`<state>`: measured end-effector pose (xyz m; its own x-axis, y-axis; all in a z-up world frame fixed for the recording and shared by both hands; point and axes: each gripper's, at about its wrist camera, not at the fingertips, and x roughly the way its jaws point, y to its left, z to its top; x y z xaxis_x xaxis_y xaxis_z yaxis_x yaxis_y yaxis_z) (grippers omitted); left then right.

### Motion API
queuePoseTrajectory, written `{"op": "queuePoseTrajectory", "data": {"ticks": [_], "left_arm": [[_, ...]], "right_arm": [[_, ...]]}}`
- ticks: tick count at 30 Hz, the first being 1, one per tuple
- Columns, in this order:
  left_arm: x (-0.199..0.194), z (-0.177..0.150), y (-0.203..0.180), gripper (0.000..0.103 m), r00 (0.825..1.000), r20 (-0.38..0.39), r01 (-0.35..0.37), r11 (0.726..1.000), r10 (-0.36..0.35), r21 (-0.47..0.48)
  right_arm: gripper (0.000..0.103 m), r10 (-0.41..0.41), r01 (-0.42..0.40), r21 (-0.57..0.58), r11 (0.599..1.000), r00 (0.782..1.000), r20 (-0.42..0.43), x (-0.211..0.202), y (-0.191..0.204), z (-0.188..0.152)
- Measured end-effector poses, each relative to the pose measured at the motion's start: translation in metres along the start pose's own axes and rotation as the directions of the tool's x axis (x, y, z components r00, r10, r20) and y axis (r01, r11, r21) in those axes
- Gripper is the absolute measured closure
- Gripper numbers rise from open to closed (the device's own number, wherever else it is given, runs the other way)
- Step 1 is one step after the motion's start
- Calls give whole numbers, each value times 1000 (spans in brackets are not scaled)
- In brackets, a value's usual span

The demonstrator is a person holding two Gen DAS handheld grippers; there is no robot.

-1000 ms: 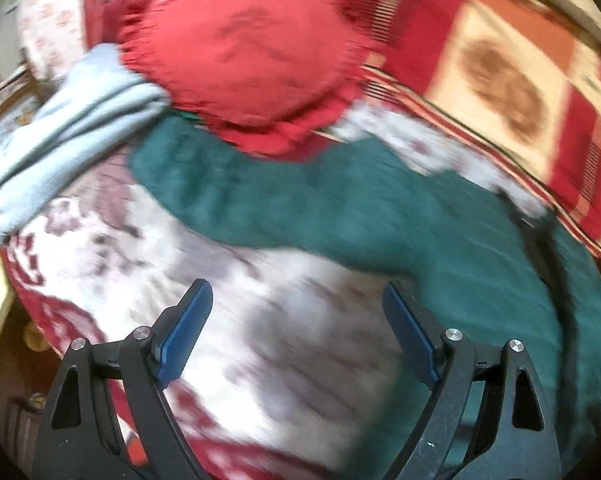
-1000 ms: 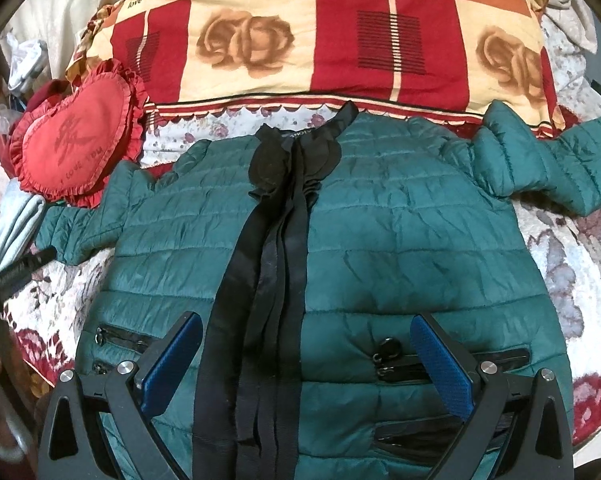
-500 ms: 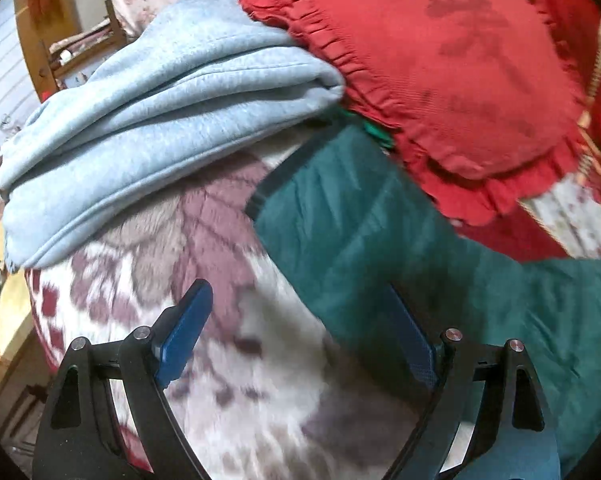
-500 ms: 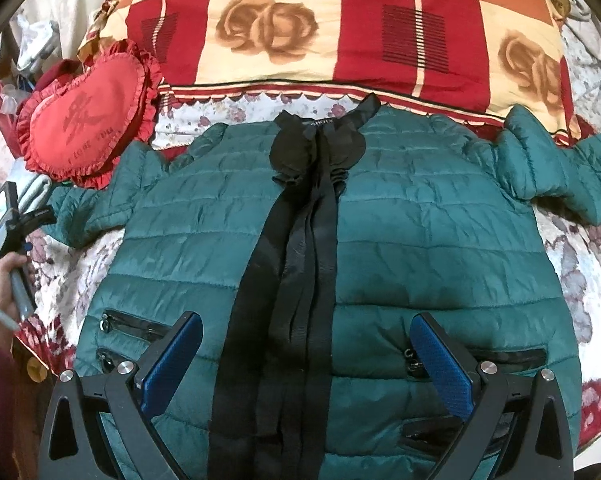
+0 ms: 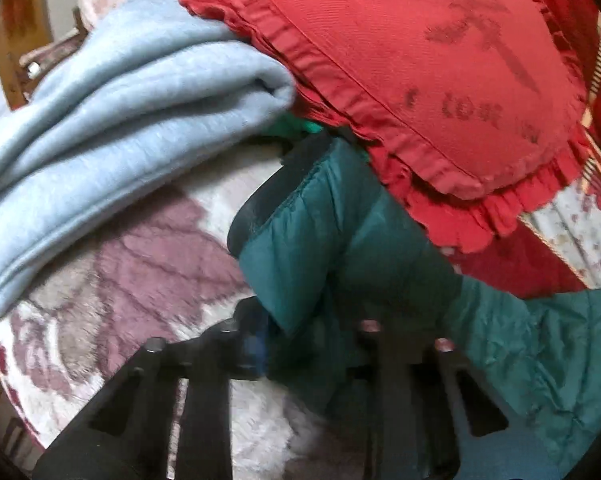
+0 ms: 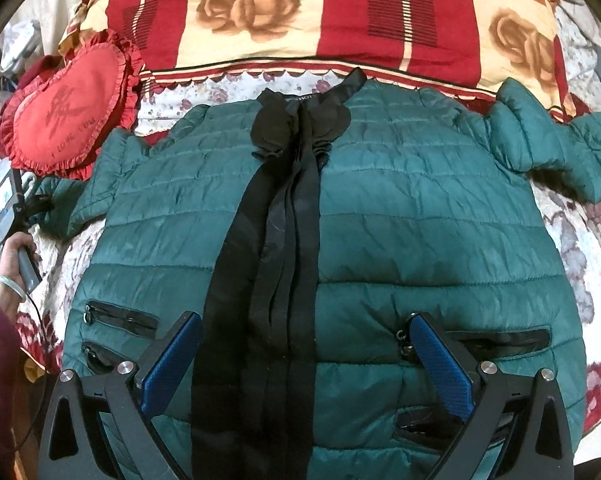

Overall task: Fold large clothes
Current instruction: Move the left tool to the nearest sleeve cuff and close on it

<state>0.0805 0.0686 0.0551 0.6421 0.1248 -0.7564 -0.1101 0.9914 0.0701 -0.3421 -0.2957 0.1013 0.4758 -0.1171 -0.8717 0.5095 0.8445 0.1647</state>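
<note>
A dark green puffer jacket (image 6: 400,216) lies flat on the bed, front up, with a black placket down the middle and both sleeves spread out. My right gripper (image 6: 304,356) is open and empty, held above the jacket's lower front. My left gripper (image 5: 312,344) has its jaws closed on the jacket's left sleeve (image 5: 332,240) just behind the black-edged cuff; the blue pads are mostly buried in the fabric. In the right wrist view the left gripper (image 6: 36,204) shows at that sleeve end, held by a hand.
A red heart-shaped frilled cushion (image 5: 440,64) lies over the sleeve's far side, also in the right wrist view (image 6: 64,120). A folded light blue garment (image 5: 112,128) lies left of the cuff. A red-and-cream rose quilt (image 6: 320,12) lies behind the jacket's collar.
My left gripper moved in on the sleeve cuff and closed on it. The right gripper lowered slightly toward the jacket and stayed open.
</note>
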Motion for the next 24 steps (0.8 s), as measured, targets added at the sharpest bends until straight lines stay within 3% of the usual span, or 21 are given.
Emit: {"op": "queuePoseTrajectory", "data": {"ticks": [8,16,24], "left_arm": [[-47,-6,7,89,996,53,73,997,-74,11],[-116,-21,-4,89,974,86,205,977,-209,54],[-168,-28,-69,89,937,80,328,936,-339,126]], "right_arm": [[0,38,-38,-16,999,999,10,-3,8,0],[0,64,-64,-8,998,998,29,-9,5,-2],[0,73,-74,16,997,997,28,-15,-8,-6]]}}
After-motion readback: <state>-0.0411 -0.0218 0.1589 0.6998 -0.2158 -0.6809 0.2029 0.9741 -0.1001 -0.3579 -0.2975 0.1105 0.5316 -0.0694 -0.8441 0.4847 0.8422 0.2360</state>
